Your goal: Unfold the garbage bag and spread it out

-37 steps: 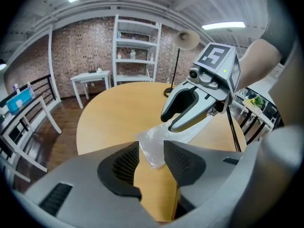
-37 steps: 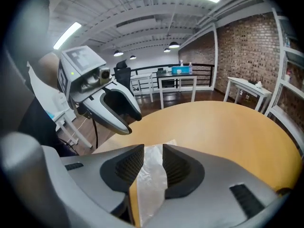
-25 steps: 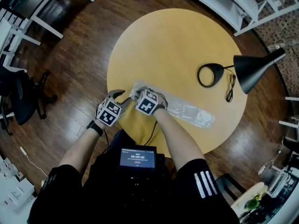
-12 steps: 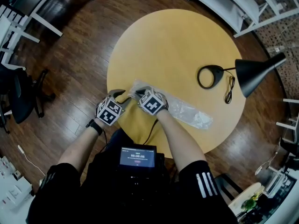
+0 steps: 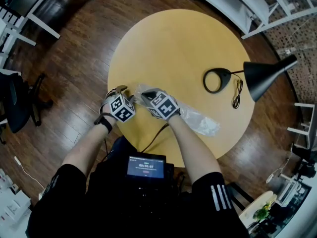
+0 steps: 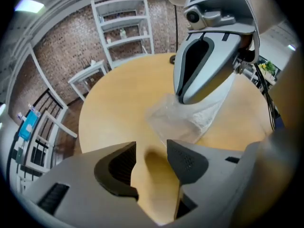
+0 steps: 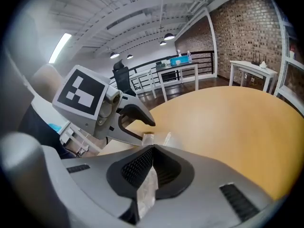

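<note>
The garbage bag [image 5: 195, 118] is a clear, folded strip lying across the near side of the round yellow table [image 5: 178, 43]. My right gripper [image 5: 144, 94] is at the bag's left end, its jaws closing the last bit. In the right gripper view, film [image 7: 146, 186] is pinched between the pads of the right gripper [image 7: 152, 148]. My left gripper [image 5: 118, 89] hovers just left of that end, open. In the left gripper view, only bare table shows between the open jaws of the left gripper [image 6: 151, 148]. The bag [image 6: 183, 120] lies a short way ahead, under the right gripper [image 6: 204, 65].
A black desk lamp [image 5: 265, 73] with a ring base [image 5: 216, 80] and a cable stands on the table's right side. White shelving [image 5: 237, 4] stands beyond the table and a dark chair [image 5: 20, 103] is at far left. A small screen [image 5: 145, 167] hangs at my chest.
The right gripper's jaws have closed onto the bag's left end. The left gripper has moved forward, up to that same end.
</note>
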Demonstrator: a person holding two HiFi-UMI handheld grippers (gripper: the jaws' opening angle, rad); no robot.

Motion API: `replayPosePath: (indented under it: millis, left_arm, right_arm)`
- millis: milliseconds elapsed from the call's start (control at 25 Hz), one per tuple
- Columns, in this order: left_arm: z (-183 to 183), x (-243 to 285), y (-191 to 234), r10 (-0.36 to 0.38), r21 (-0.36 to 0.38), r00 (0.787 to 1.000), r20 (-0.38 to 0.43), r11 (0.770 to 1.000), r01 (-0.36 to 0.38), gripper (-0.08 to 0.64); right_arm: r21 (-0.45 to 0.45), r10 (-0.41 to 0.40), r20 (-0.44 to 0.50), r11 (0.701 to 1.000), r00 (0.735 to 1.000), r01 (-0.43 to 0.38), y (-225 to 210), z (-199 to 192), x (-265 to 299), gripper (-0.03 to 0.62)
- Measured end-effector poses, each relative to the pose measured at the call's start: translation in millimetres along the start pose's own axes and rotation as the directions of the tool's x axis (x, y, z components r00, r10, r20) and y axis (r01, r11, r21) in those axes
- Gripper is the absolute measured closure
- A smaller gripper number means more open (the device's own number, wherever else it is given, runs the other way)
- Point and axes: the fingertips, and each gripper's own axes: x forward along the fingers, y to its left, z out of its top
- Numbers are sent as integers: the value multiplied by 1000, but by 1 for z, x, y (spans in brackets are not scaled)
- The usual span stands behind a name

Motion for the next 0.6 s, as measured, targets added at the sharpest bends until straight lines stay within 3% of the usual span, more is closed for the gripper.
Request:
replayPosePath:
  millis: [120,280,600]
  left_arm:
    - [20,4,-3,5,26,999,35,1000,-6,350]
    - [14,16,-13,-14,47,1000,-6,999,14,347]
    - [1,5,-28,-30,108,999,-21,994,33,347]
  right_arm:
    - [-5,8,-3,1000,1000,-8,-1,-2,-4,583]
    - [-6,4,-1,1000,1000,-4,-7,-1,-9,583]
    - [-19,-87,12,996,996,87,-58,15,-32,583]
